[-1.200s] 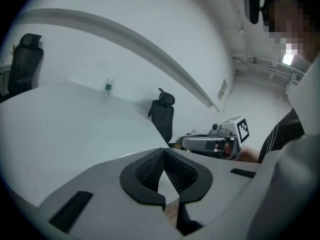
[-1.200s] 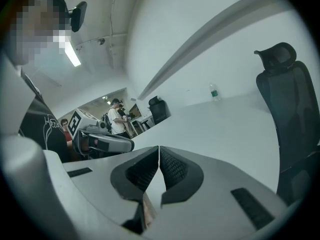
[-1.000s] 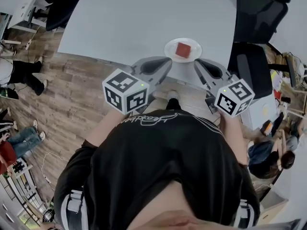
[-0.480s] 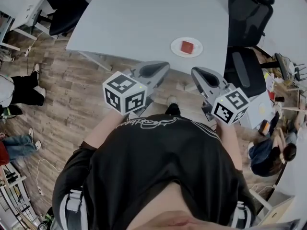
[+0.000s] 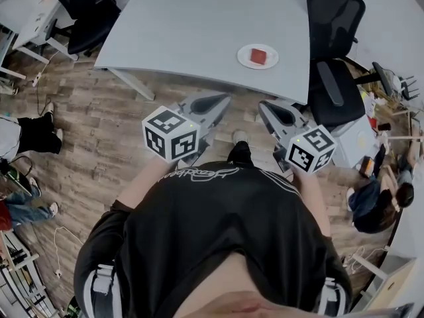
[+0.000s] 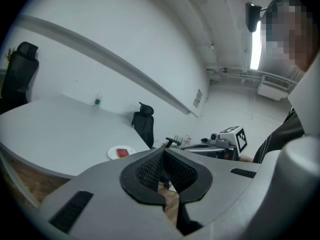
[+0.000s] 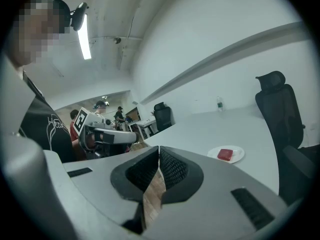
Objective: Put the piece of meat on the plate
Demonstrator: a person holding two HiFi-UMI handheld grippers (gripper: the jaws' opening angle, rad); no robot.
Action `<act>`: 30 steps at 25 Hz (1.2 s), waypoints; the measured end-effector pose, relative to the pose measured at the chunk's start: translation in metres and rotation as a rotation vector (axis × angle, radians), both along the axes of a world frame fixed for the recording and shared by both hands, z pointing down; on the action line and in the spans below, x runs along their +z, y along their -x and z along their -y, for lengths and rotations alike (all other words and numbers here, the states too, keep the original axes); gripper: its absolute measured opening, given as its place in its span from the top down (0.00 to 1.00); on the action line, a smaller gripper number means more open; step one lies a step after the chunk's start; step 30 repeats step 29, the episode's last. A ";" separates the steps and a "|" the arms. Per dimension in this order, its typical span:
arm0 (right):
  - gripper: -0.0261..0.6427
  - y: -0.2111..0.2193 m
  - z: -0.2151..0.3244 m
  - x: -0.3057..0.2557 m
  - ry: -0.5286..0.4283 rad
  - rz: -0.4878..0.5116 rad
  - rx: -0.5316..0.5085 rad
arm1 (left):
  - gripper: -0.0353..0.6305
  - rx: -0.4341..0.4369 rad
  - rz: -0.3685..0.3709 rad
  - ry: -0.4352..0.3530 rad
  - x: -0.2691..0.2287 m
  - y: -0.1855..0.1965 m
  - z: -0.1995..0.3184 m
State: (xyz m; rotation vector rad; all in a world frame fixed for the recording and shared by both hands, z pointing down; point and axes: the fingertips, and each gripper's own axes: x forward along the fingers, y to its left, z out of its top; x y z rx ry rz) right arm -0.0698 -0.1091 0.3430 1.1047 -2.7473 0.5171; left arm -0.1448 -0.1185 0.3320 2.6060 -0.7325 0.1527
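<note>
A red piece of meat (image 5: pixel 258 56) lies on a small white plate (image 5: pixel 242 57) near the front edge of the grey table (image 5: pixel 199 25). Both grippers hang over the wooden floor, well short of the table. My left gripper (image 5: pixel 222 99) is shut with nothing in it, and so is my right gripper (image 5: pixel 263 105). In the left gripper view the shut left gripper (image 6: pixel 163 152) points toward the far-off plate (image 6: pixel 112 154) and meat (image 6: pixel 122 152). In the right gripper view the right gripper (image 7: pixel 159 150) is shut too, with the meat (image 7: pixel 225 154) on the plate (image 7: pixel 239 151) off to its right.
Black office chairs stand at the table's right (image 5: pixel 334 18) and far left (image 5: pixel 83 8). People sit or stand on the floor at the left (image 5: pixel 30 134) and right (image 5: pixel 374 201). A small bottle (image 6: pixel 97 100) stands at the table's far side. A table leg (image 5: pixel 132 83) slants down left of the grippers.
The person has backed away from the table. Both grippers, still shut, have drawn off the table edge and now hang over the floor; the plate with the meat looks smaller and farther.
</note>
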 end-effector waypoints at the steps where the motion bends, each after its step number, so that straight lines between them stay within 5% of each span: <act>1: 0.95 0.002 -0.005 0.001 0.001 -0.005 -0.001 | 0.94 0.006 -0.004 0.005 0.001 0.000 -0.005; 30: 0.95 -0.007 -0.041 0.019 0.032 -0.047 0.060 | 0.94 0.094 -0.001 0.041 0.019 -0.018 -0.038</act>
